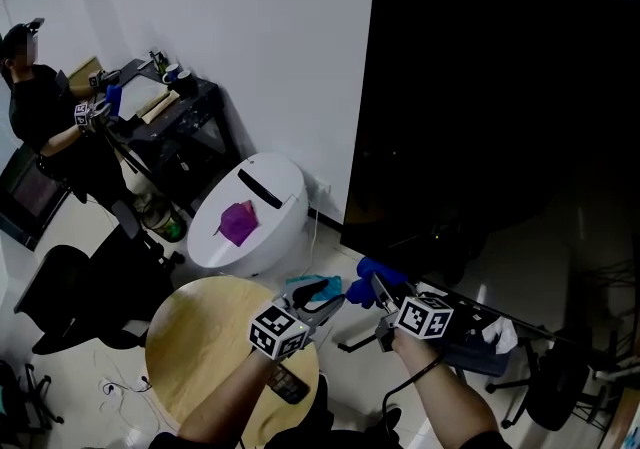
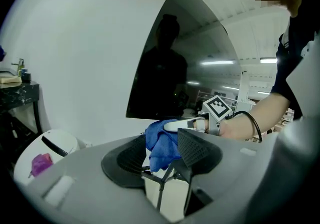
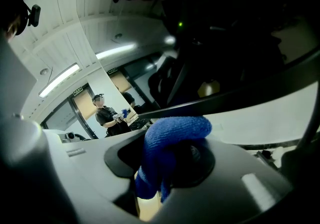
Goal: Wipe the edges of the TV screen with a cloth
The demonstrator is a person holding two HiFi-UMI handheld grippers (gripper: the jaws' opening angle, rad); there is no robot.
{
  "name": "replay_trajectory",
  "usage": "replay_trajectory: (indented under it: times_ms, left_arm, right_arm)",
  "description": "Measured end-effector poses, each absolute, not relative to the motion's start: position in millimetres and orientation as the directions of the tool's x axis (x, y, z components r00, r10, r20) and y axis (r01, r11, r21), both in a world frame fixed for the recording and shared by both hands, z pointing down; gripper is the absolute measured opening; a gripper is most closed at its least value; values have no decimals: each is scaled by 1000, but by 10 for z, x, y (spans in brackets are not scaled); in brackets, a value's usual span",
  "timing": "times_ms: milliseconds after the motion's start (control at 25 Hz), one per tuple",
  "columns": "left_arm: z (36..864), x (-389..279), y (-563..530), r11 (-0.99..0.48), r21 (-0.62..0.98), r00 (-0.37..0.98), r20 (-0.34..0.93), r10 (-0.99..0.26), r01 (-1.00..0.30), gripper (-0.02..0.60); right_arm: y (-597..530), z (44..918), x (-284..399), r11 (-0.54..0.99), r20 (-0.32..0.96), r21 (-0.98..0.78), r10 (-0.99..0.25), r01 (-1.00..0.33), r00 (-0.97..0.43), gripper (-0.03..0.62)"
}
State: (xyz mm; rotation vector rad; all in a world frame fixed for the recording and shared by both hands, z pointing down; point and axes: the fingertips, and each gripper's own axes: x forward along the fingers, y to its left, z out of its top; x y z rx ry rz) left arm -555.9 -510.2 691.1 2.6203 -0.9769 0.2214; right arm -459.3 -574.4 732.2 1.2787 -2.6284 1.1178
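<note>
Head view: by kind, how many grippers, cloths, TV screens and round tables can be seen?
grippers: 2 (left gripper, right gripper)
blue cloth: 1, clamped in the right gripper
TV screen: 1
round wooden table: 1
Total: 5

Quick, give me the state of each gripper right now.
Left gripper: open, gripping nothing.
Right gripper: closed, holding the blue cloth.

Cloth [image 1: 368,282] under TV screen [image 1: 500,87]; table [image 1: 195,337] leftward
</note>
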Motion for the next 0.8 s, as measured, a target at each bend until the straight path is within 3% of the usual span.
replay_trajectory:
  times_ms: [560,800]
  left_arm:
    - [6866,-5997,-5222,-697,160,710,267,-651,-699,188]
    - [6865,-6153,-5310,-741,34,706,338,-623,-670,266]
  right_arm:
    - [-5929,7282,-5514,504,277,-600,-598,-621,-752,137]
    - [-5791,7127,-5918,620,253,-560,-504,-550,-826,137]
